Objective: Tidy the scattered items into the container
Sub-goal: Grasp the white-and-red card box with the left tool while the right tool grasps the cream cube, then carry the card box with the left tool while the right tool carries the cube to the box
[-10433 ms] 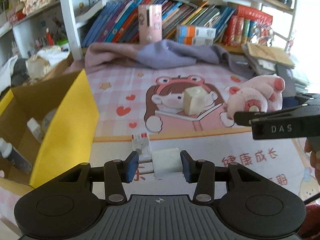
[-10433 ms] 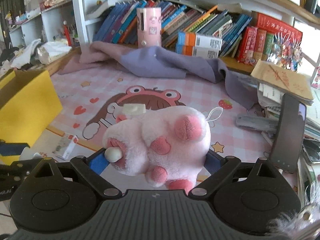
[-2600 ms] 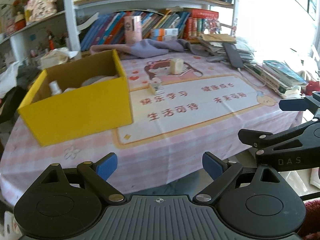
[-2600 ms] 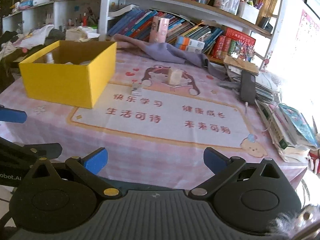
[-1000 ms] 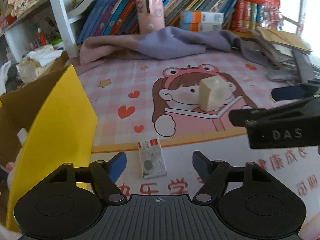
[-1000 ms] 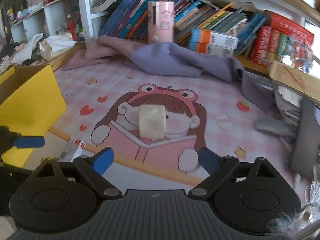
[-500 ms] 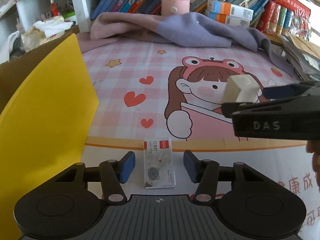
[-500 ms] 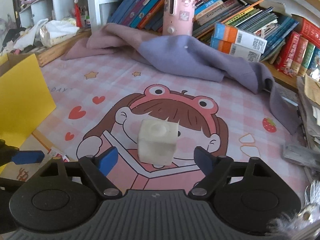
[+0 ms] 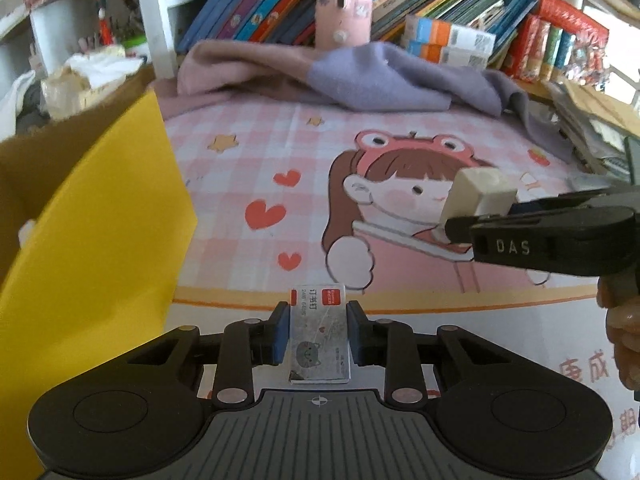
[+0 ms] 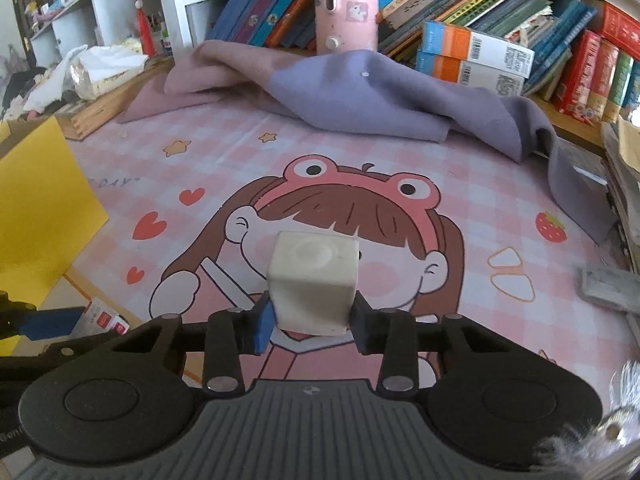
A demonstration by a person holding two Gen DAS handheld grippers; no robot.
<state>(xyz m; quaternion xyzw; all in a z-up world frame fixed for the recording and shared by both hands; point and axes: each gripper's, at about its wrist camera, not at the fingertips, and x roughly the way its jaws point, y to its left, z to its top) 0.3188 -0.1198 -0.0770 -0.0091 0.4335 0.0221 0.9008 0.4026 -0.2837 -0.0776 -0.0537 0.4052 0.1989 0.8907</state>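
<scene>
staple box (image 9: 319,334): low centre of the left wrist view, flat on the mat (image 9: 256,152), now clamped between both pads of my left gripper (image 9: 318,332); half a second ago the jaws stood apart either side of it. white cube (image 10: 313,282): centre of the right wrist view, on the cartoon girl print, now pinched by my right gripper (image 10: 312,326), which was likewise open around it a moment before. i cannot tell whether either item has left the mat. yellow box (image 9: 92,248): left edge of the left view, just beside the staple box, farther from the cube. judgement: both grasps look made; lift and carry to the box remain. purple cloth (image 10: 372,92) and books (image 10: 472,8) upper frame, not involved.
</scene>
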